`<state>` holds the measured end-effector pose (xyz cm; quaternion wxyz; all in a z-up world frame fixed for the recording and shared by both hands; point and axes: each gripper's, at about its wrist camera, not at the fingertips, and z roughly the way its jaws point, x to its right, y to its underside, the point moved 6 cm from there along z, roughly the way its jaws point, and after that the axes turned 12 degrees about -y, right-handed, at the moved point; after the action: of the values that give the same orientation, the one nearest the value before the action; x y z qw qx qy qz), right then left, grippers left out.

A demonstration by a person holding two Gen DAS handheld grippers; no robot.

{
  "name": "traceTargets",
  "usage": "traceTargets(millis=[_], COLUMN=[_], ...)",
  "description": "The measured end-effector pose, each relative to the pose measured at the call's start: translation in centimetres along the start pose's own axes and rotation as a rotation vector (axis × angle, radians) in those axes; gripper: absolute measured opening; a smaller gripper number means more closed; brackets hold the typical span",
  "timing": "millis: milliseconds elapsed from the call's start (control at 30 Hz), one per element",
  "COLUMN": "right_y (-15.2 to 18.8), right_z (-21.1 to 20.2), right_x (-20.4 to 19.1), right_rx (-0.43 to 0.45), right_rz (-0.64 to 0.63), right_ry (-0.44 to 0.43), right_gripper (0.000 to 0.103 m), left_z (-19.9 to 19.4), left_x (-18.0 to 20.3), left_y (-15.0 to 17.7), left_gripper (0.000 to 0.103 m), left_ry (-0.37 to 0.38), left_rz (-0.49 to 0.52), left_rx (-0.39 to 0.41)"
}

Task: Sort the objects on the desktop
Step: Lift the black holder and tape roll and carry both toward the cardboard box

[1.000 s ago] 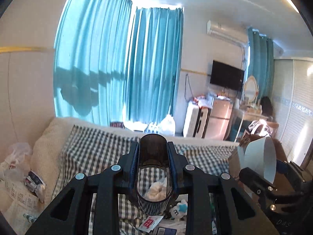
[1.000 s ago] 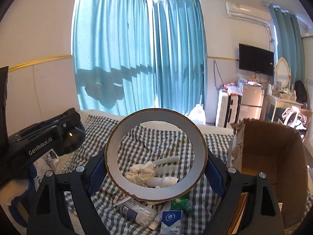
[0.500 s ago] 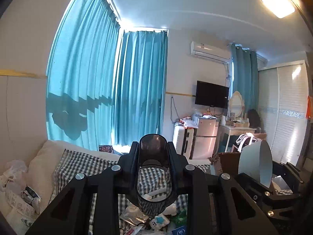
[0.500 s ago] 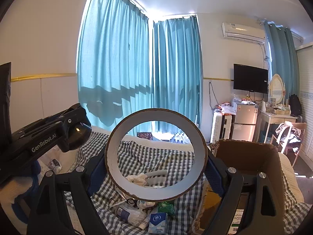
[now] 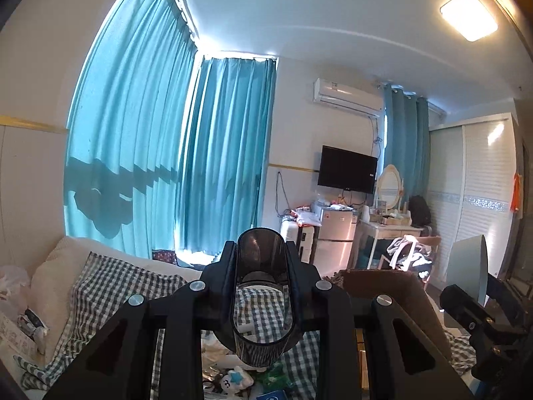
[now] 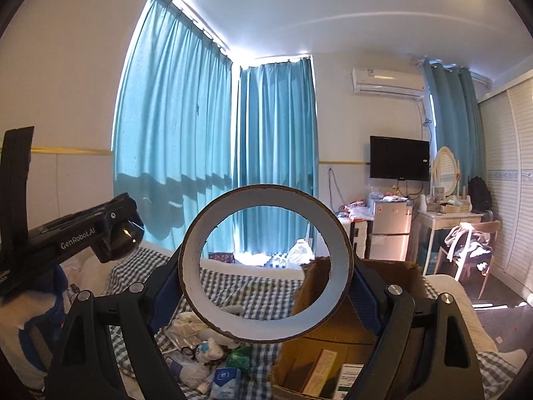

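Note:
My left gripper (image 5: 261,266) is shut on a dark, see-through oval plastic piece (image 5: 261,340), held upright above the checked cloth (image 5: 110,286). My right gripper (image 6: 266,286) is shut on a wide tape roll (image 6: 266,331), white inside with a brown rim; its blue pads (image 6: 163,295) press the roll's two sides. The roll hangs over the near left corner of an open cardboard box (image 6: 333,343). In the left wrist view the box (image 5: 383,286) is at the right, with the tape roll (image 5: 466,266) beyond it. The left gripper's body (image 6: 83,233) shows at the left of the right wrist view.
Loose items lie on the checked cloth (image 6: 233,286): a small plush toy (image 6: 208,350), a green bag (image 6: 241,360), a blue tissue pack (image 6: 225,378). Packets lie inside the box. Teal curtains (image 6: 206,153), a small fridge (image 6: 389,230) and a dressing table (image 6: 446,216) stand behind.
Both grippers have risen and swung right, so more wall and ceiling show. The cardboard box has come closer beneath the tape roll. Both grips are unchanged.

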<state>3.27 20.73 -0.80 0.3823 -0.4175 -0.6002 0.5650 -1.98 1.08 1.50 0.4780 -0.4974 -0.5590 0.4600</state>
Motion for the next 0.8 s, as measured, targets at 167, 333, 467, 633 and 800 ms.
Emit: traceTargets(millis=[167, 333, 467, 633, 800], right_y=[-0.3, 0.2, 0.7, 1.3, 2.2], right_z=[-1.4, -2.6, -3.2, -3.1, -2.9], right_x=[1.9, 4.2, 5.8, 7.8, 9.8], right_rx=[0.026, 0.041, 0.047, 0.048, 0.036], right_rz=[0.028, 0.053, 0.051, 0.083, 0.076], right_ry=[0.006, 0.032, 0.065, 0.079, 0.127], right_gripper=[0.086, 0.086, 0.086, 0.086, 0.086], left_z=[-0.7, -0.4, 0.2, 0.6, 1.3], left_x=[3.5, 6.6, 8.5, 11.1, 13.4], left_y=[0.4, 1.7, 2.9, 4.1, 5.3], left_gripper=[0.028, 0.028, 0.028, 0.028, 0.028], left_ry=[0.027, 0.055, 0.079, 0.108, 0.149], left_rz=[0.053, 0.077, 0.091, 0.122, 0.133], left_rx=[0.017, 0.004, -0.023, -0.039, -0.056])
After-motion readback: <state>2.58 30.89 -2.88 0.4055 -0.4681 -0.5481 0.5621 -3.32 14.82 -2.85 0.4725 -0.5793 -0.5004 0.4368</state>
